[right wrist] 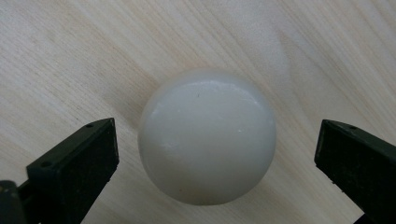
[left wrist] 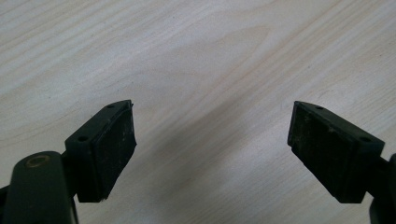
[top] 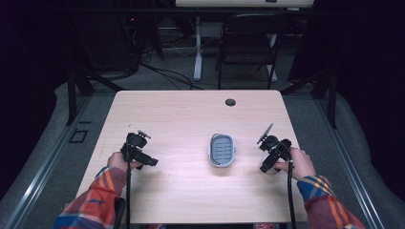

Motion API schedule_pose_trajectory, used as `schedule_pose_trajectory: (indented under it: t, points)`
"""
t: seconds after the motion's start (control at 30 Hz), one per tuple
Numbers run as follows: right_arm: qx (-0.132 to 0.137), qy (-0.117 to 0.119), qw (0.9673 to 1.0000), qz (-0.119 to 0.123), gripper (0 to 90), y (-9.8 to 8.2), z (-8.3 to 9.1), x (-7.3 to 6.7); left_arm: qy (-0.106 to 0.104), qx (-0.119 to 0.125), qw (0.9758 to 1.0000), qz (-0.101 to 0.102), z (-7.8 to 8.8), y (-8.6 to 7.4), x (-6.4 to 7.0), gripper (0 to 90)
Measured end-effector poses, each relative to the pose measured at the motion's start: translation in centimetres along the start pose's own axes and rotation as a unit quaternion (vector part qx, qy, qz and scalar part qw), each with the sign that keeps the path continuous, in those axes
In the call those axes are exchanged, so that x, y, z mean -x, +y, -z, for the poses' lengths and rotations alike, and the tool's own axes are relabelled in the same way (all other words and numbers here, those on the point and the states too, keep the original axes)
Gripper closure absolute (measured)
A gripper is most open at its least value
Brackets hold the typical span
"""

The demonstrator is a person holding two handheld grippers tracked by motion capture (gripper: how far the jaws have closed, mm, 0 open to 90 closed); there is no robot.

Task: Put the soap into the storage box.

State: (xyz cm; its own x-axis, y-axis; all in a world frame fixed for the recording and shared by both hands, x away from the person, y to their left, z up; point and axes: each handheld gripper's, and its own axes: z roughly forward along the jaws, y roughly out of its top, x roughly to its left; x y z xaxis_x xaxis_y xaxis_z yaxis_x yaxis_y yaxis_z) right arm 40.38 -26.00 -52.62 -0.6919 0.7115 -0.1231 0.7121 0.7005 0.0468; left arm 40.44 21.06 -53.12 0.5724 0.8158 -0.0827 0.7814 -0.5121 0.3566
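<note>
While your right hand-held gripper (right wrist: 215, 158) stands open, the white ball (right wrist: 207, 136) sits squarely between its jaws on the desk (right wrist: 70, 56); your left hand-held gripper (left wrist: 212, 144), also open, is farther.

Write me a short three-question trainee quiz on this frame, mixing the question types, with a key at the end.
1. True or false: the right gripper has its jaws shut on the white round object.
2. What lies between the left gripper's jaws? A) a white round object B) bare table top C) the grey tray
3. In the high view, where does the grey slotted tray sit relative to the two grippers?

Key
1. False: the jaws stand open on either side of the white round object, with gaps on both sides.
2. B: bare wooden table lies between the open jaws.
3. Between them, near the middle of the table, touched by neither.
</note>
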Motion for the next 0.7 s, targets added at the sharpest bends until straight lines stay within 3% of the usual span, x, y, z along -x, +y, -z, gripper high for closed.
schedule_pose_trajectory:
  t: [0.07, 0.1, 0.2, 0.27, 0.37, 0.5, 0.53, 0.57, 0.7]
  points:
    - [0.034, 0.005, 0.9990, -0.030, 0.0, -0.1, -0.6, -0.4, 0.000, 0.001, 1.0000, 0.000, 0.0, 0.0, 0.0, 15.1]
    - [0.014, 0.002, 0.9998, -0.016, 0.3, 0.2, -0.4, -0.3, 0.000, 0.001, 1.0000, 0.000, 0.0, 0.0, 0.0, 15.1]
    - [0.024, 0.007, 0.9994, -0.024, 9.5, 0.3, -0.5, -0.5, 0.001, 0.001, 1.0000, 0.000, 0.0, 0.0, 0.0, 15.1]
    - [-0.009, -0.002, 0.9999, 0.005, 14.3, 0.7, 0.0, -0.2, 0.000, 0.001, 1.0000, 0.000, 0.0, 0.0, 0.0, 15.1]
    - [0.015, 0.004, 0.9997, -0.021, 15.1, 0.6, -0.6, -0.5, -0.002, 0.001, 1.0000, 0.001, -0.1, 0.0, 0.0, 15.0]
    - [-0.005, 0.004, 0.9999, -0.008, 16.9, 0.9, -0.6, -0.3, -0.003, -0.001, 1.0000, -0.002, -0.1, 0.0, 0.0, 15.0]
    - [0.019, 0.012, 0.9993, -0.030, 17.8, 0.8, -1.1, -0.7, -0.002, -0.001, 1.0000, -0.001, -0.1, 0.0, 0.0, 15.0]
    - [-0.008, 0.010, 0.9998, -0.012, 18.2, 1.0, -0.8, -0.5, -0.002, -0.001, 1.0000, -0.001, -0.1, 0.0, 0.0, 15.0]
    - [-0.015, 0.013, 0.9997, -0.012, 19.2, 1.2, -1.1, -0.5, -0.002, -0.002, 1.0000, -0.001, -0.1, 0.0, 0.0, 15.0]
